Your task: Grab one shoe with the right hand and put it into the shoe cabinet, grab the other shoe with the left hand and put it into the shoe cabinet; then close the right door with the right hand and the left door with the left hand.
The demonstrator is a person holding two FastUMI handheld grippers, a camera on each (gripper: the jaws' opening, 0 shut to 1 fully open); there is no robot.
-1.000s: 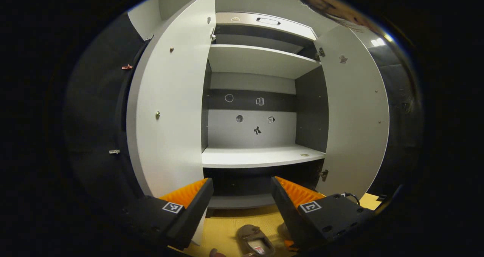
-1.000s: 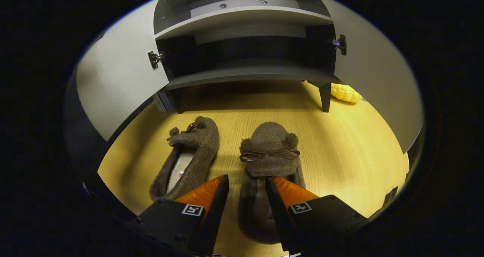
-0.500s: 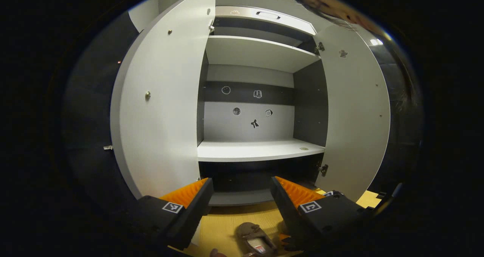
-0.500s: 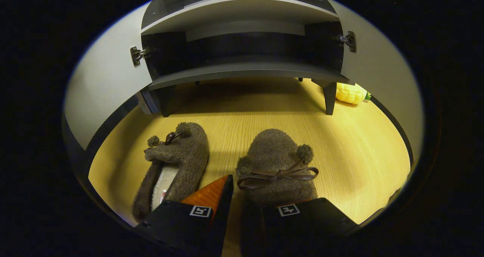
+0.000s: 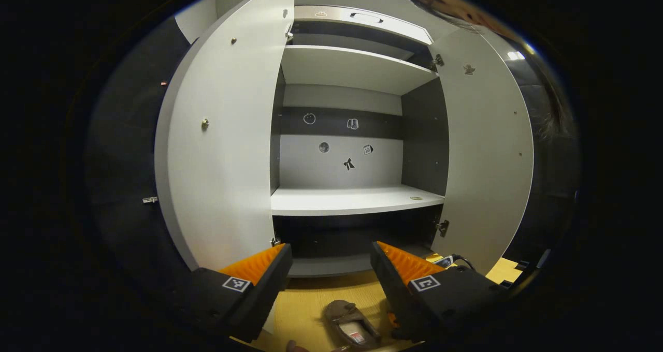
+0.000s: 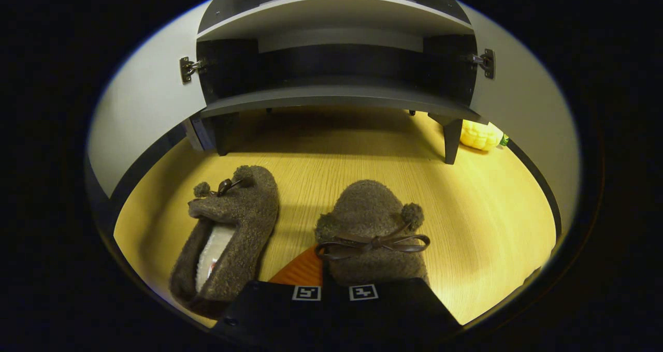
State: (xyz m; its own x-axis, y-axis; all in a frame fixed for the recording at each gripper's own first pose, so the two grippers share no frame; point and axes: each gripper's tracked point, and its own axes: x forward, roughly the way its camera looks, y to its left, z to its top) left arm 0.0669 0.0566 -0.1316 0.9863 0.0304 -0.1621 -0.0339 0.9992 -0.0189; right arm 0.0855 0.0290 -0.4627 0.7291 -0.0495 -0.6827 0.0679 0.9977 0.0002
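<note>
My right gripper (image 6: 335,284) has its jaws drawn close together, and they pinch the left side wall of the right shoe (image 6: 372,228) at its opening. One finger sits outside the shoe, the other goes inside it. The shoe is a brown fleece slipper with a bow and two pompoms. Its toe points toward the cabinet (image 6: 331,96). I cannot tell whether its sole rests on the floor (image 6: 481,207) or is lifted.

The left shoe (image 6: 228,238) lies just beside it on the floor, apart from it, toe angled toward the cabinet. Its pale lining is visible.

Beyond both shoes I see the cabinet's bottom shelf (image 6: 336,99), bare, with a door open at either side. A yellow object (image 6: 480,135) lies on the floor past the cabinet's leg.

My left gripper (image 5: 331,261) has its jaws wide apart, with nothing between them. It hangs in front of the cabinet (image 5: 357,134), facing the open interior. The left door (image 5: 222,145) and right door (image 5: 487,155) both stand open. The middle shelf (image 5: 352,201) and upper shelf (image 5: 352,70) are bare. Small stickers mark the back panel (image 5: 339,163).

Below the left gripper, one shoe (image 5: 349,323) lies on the floor, in the left gripper view.
</note>
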